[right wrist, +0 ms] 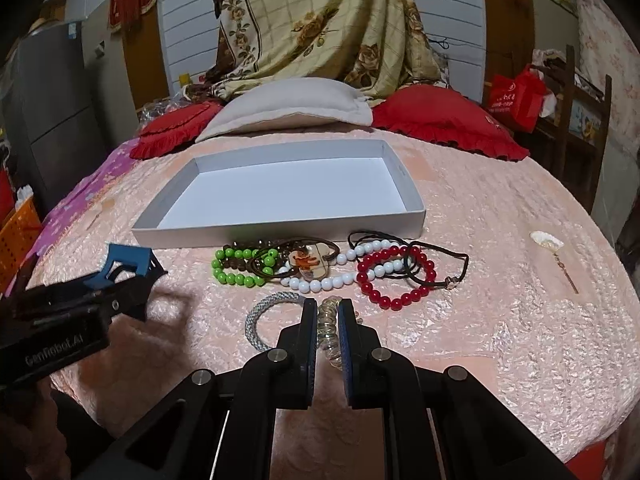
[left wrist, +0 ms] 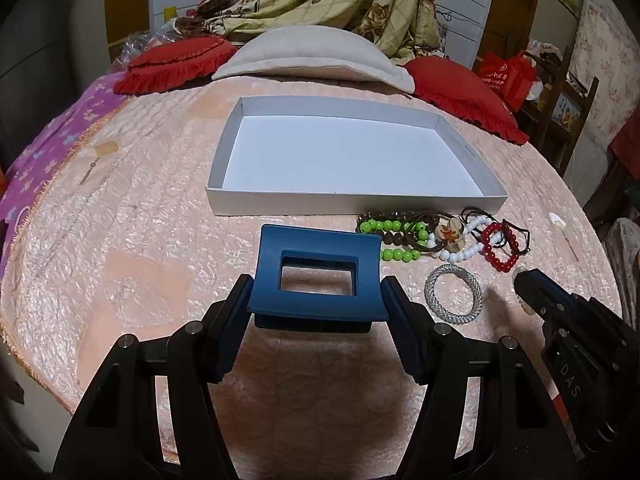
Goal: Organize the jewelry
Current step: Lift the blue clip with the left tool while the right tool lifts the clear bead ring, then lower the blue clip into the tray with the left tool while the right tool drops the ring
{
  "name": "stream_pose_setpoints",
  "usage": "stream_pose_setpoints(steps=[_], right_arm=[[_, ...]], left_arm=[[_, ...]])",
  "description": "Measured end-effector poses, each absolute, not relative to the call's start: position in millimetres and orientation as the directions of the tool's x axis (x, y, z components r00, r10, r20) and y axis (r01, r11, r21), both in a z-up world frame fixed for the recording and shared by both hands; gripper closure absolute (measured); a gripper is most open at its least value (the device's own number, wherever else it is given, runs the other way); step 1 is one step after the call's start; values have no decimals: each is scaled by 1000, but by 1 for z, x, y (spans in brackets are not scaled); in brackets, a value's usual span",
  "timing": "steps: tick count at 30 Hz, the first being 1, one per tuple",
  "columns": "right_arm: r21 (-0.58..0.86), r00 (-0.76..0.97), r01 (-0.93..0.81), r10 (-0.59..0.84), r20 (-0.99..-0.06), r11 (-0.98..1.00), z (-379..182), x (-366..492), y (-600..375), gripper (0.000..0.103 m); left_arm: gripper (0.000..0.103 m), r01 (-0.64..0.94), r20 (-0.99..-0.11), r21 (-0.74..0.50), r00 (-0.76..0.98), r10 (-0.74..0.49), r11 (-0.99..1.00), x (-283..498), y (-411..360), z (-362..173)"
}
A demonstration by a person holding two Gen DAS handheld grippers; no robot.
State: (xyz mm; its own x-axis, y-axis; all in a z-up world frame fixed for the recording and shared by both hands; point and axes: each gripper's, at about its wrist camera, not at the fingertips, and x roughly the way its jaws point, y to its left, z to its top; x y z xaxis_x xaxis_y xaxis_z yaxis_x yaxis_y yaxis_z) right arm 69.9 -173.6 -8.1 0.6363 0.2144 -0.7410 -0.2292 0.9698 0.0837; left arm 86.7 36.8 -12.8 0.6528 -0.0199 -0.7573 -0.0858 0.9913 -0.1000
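Left gripper [left wrist: 316, 292] clamps blue hair claw [left wrist: 316, 276]; right gripper [right wrist: 327, 312] pinches clear coil bracelet [right wrist: 328, 328]

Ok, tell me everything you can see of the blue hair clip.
The hair clip is a matte dark-blue claw clip, plastic by its look, with a rectangular cut-out through its broad curved face. The left gripper holds it by its two ends, above the pink bedspread, in front of the white tray. Nothing else touches it.
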Motion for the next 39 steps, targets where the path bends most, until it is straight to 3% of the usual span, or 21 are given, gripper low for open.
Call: stream_pose_setpoints(steps=[13, 18, 27, 39], right_arm=[[117, 637, -213, 229, -736, 970, -7, 82, -187, 94], [142, 639, -231, 260, -724, 963, -1, 98, -191, 94], [224, 642, -231, 321, -696, 947, 7, 178, -197, 94], [281, 527, -183, 335, -781, 942, -45, 259, -197, 94]], left_arm=[[39, -98, -756, -32, 653, 40, 995, 89, 31, -16], [39, -98, -745, -80, 668, 6, 992, 96, 40, -8], [39, -215, -699, -69, 707, 107, 974, 181, 63, 16], [39, -240, -786, -59, 610, 103, 969, 247, 82, -32]])
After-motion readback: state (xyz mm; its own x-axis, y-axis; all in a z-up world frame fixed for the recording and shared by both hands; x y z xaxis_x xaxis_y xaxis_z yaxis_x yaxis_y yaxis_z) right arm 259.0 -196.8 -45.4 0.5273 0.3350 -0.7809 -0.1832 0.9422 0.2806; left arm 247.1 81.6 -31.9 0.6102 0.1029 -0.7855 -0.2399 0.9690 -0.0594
